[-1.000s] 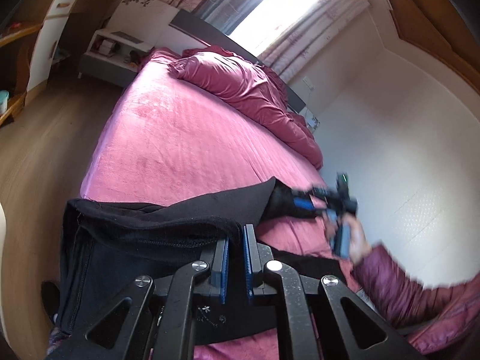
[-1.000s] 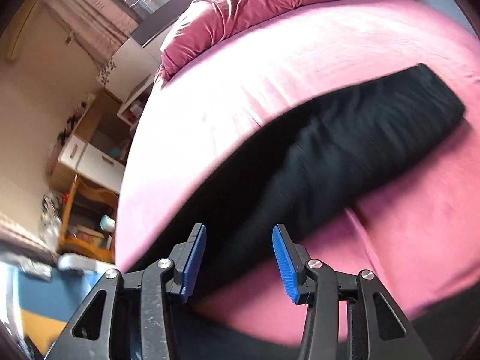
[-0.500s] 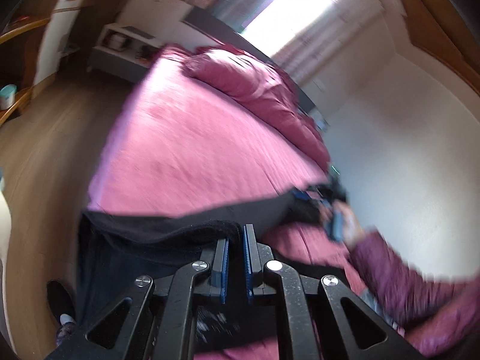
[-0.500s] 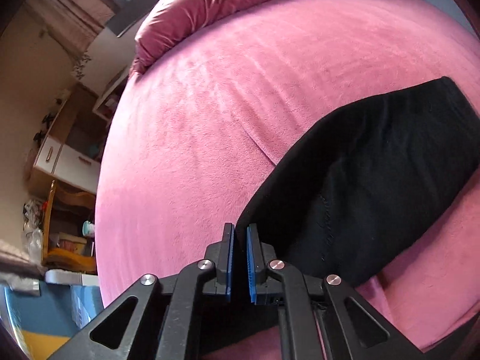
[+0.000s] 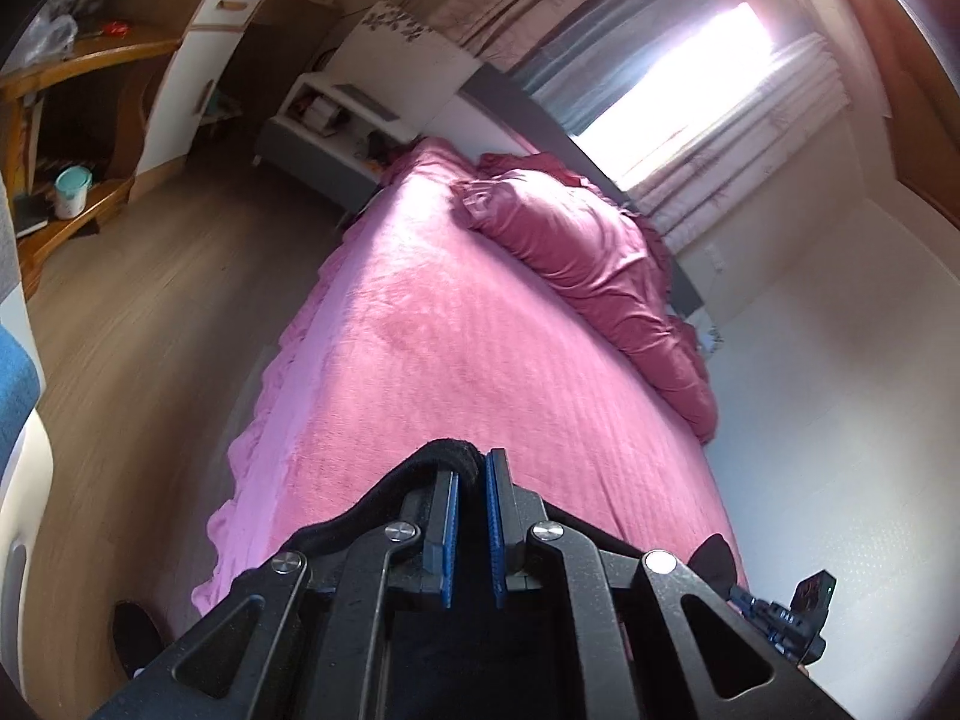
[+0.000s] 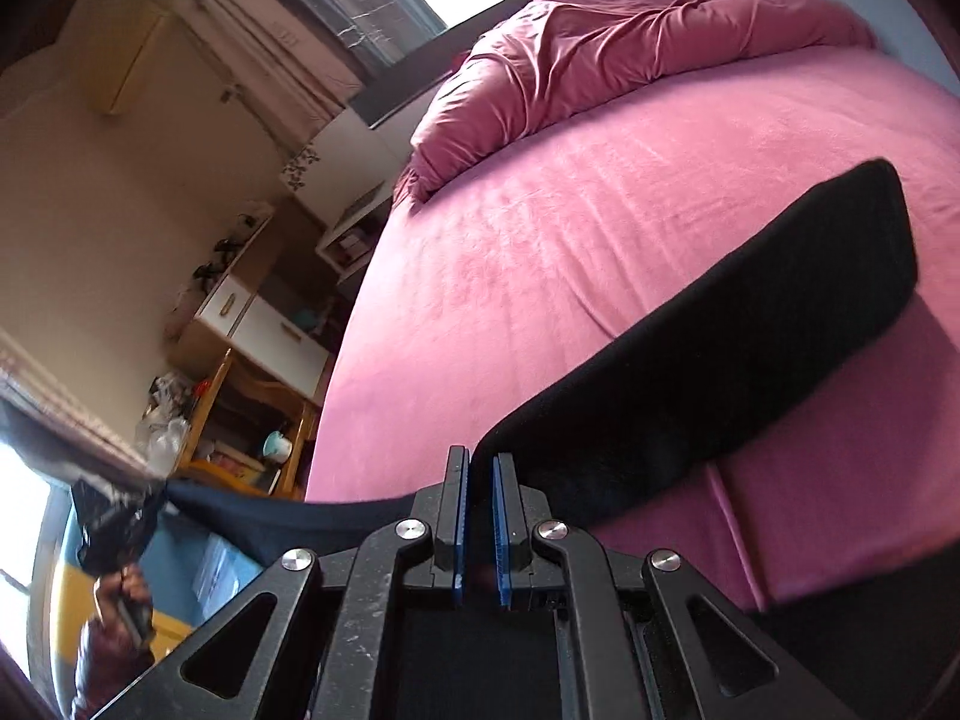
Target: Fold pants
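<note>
The black pants (image 6: 750, 360) hang stretched between both grippers above the pink bed (image 6: 540, 228). My left gripper (image 5: 471, 468) is shut on a thick rolled edge of the pants (image 5: 453, 453), lifted over the bed's near end. My right gripper (image 6: 478, 468) is shut on the pants' edge; one leg runs out to the right and lies on the bed. A taut strip of black fabric (image 6: 270, 510) leads left to the left gripper (image 6: 114, 516). The right gripper's tool (image 5: 792, 612) shows at the lower right of the left wrist view.
A crumpled maroon duvet (image 5: 576, 240) lies at the head of the bed under the window. A white nightstand (image 5: 336, 114) and wooden desk (image 5: 66, 120) stand across the wood floor (image 5: 156, 312). A white wall (image 5: 840, 390) runs along the bed's far side.
Right gripper closed on the pants edge a second ago. Both grippers have since lifted the pants; the left one rose and swung so most fabric dropped below its view.
</note>
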Demonstrator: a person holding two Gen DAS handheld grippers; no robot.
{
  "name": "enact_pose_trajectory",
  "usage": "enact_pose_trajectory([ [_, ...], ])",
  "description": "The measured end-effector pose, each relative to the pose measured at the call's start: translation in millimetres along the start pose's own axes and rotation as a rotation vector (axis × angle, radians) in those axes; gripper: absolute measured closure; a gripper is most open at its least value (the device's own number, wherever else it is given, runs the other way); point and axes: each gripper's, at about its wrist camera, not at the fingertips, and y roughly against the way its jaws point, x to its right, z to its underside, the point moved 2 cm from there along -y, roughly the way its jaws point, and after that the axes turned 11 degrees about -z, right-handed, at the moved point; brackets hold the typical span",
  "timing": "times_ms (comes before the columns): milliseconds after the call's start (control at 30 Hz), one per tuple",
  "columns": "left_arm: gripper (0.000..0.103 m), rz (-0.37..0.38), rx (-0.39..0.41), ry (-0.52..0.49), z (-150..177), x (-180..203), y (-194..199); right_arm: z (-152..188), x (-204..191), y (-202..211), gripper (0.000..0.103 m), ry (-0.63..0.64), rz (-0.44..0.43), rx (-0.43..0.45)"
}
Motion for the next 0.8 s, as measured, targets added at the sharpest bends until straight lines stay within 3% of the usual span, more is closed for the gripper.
enact_pose_trajectory([
  [267,0.095,0.014,-0.041,-0.015,71,-26,47,111,20,23,0.097,-0.052,0.036,-0.094],
  [433,0.095,-0.013,-0.123,0.069,129,-64,51,167,38,14,0.097,-0.081,0.094,-0.187],
  [467,0.095,-0.022,-0.145,0.094,138,-73,48,178,43,9,0.102,-0.092,0.104,-0.208],
  [600,0.095,-0.076,-0.237,0.185,181,-107,31,200,56,-8,0.103,-0.093,0.135,-0.26],
  [700,0.093,-0.114,-0.276,0.245,201,-126,23,206,67,-17,0.102,-0.148,0.11,-0.272],
  [800,0.078,-0.107,-0.283,0.343,209,-139,28,208,75,-15,0.098,-0.205,0.053,-0.253],
])
